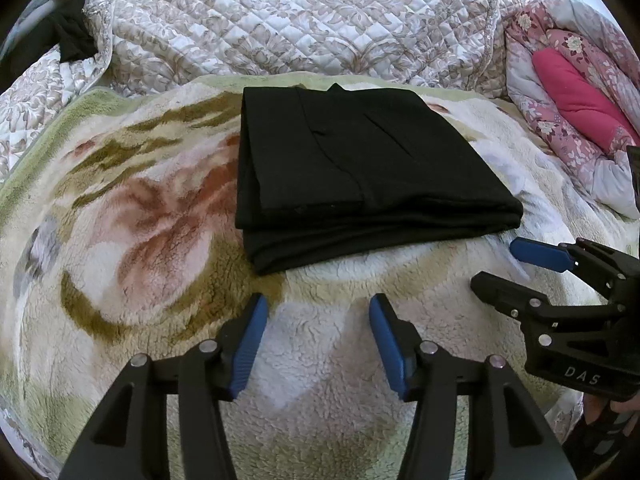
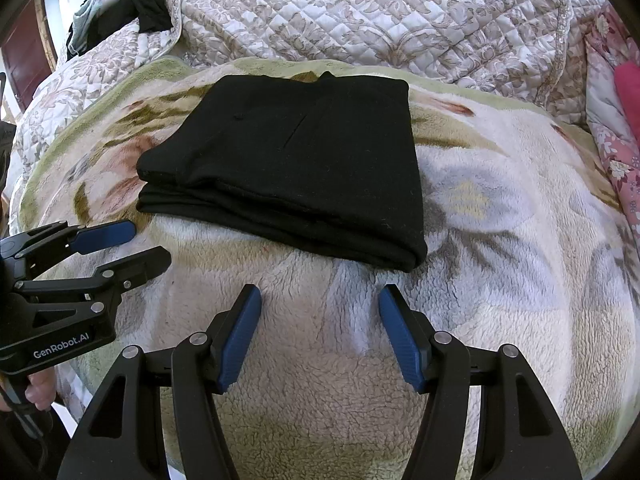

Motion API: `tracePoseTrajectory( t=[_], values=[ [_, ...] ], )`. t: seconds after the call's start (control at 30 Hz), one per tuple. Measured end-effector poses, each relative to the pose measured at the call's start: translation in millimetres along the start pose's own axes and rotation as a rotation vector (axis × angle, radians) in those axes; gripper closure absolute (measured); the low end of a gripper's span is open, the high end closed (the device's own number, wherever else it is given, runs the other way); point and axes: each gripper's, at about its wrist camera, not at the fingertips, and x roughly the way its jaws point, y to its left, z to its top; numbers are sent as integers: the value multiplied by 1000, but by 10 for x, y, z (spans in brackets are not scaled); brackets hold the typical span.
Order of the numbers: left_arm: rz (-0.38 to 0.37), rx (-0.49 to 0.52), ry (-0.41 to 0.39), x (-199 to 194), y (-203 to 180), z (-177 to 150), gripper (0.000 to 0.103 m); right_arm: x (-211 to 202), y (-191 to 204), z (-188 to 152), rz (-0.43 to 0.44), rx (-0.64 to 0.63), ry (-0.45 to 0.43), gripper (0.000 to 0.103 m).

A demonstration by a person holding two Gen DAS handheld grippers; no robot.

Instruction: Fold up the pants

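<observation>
While my left gripper [image 1: 318,340] hangs over the fleece blanket [image 1: 152,240] with its jaws apart and nothing between them, the black pants [image 1: 360,168] lie just beyond it in a squared, layered stack near the blanket's far edge, below the quilted cover [image 1: 280,20]; my right gripper [image 2: 320,336] hovers beside the left one, jaws likewise spread and empty, short of the stack; I judge the folding essentially done, with perhaps only a little smoothing of the uneven near edges left.
</observation>
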Motion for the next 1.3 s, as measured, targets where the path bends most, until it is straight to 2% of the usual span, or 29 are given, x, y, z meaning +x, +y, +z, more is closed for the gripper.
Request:
tracePoseTrajectory(
  t=[1.3],
  values=[
    [2, 7, 5, 11, 7, 4, 46, 3, 10, -6, -5, -1, -2, 41]
  ],
)
